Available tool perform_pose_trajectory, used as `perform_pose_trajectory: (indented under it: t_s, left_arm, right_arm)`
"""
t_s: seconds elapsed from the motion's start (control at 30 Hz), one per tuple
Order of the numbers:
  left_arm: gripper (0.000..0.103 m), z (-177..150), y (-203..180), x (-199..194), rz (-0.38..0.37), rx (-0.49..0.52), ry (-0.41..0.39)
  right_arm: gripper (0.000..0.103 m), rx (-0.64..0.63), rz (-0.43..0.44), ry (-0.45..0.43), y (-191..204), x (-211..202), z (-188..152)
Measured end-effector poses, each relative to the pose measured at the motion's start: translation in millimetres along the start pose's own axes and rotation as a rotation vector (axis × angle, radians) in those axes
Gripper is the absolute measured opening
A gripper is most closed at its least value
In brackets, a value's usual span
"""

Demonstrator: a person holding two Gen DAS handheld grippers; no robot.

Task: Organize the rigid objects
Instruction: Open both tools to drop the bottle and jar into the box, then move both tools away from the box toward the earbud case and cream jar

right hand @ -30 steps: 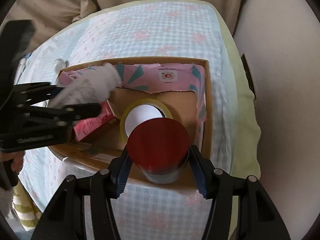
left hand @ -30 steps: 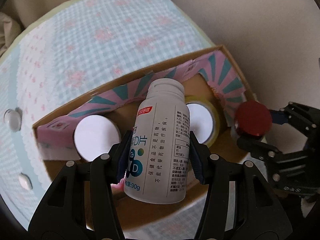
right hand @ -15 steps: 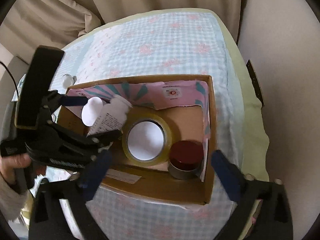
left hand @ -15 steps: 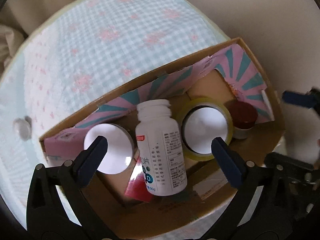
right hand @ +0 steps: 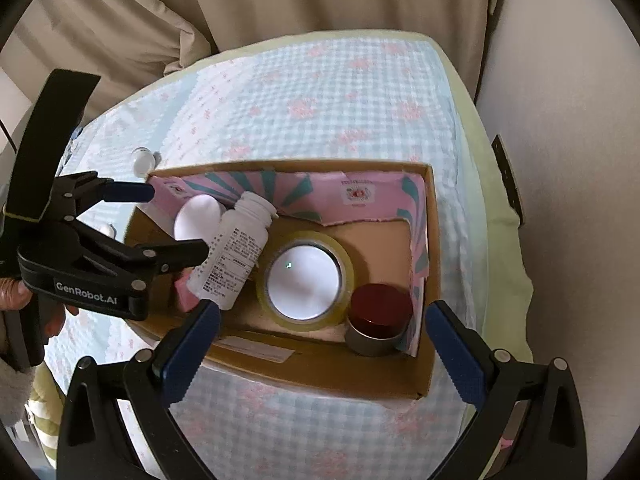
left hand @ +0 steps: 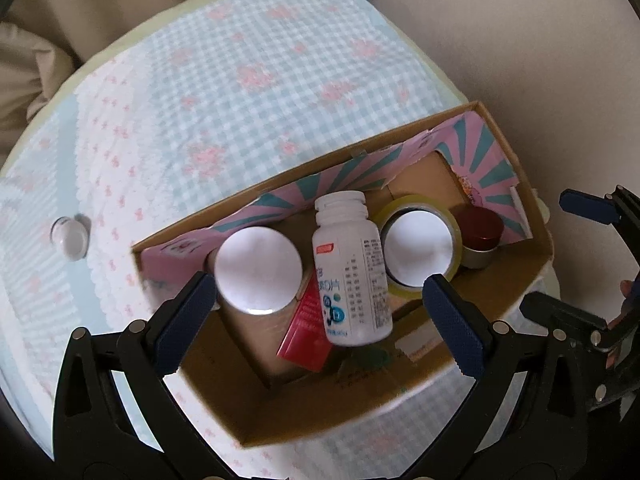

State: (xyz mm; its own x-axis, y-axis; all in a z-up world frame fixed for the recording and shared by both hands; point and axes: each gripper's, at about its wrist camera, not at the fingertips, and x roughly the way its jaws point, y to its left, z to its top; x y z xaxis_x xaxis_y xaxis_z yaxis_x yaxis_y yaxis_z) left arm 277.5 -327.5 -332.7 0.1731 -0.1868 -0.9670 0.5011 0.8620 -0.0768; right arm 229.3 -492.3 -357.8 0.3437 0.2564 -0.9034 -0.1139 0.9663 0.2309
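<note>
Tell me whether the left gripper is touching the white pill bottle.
Apart. The left wrist view shows the left gripper open, both pads clear of the white pill bottle in the cardboard box.

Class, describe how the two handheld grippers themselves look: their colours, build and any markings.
Both are black plastic frames joined by silver rivets, with dark blue ribbed pads on the fingertips. In the right wrist view the left gripper carries white "GenRobot.AI" lettering on its body. The right gripper shows the same black, triangular-cutout arms and blue pads. No cables are visible.

A home, likely a bedroom: checked floral quilt [right hand: 320, 92] under a cardboard box [right hand: 320, 376], beige curtain [right hand: 240, 0] at 12 o'clock.
</note>
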Motion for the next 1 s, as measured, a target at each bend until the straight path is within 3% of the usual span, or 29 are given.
perform_pose_trajectory:
  t_s: [0.43, 0.73, 1.0]
  left_arm:
    - [0.103, -44, 42, -118, 0.06, -0.105, -0.135]
    - [0.103, -110, 109, -191, 0.147, -0.24, -0.205]
    - [0.103, -171, 190, -216, 0.224, -0.441, -0.228]
  right_arm:
    - [0.102, -0.048, 0.008, -0.063, 58, -75, 27]
    - [0.102, -0.192, 0.012, -0.096, 150, -109, 47]
    - [0.102, -0.336, 0.019, -0.09, 240, -97, 79]
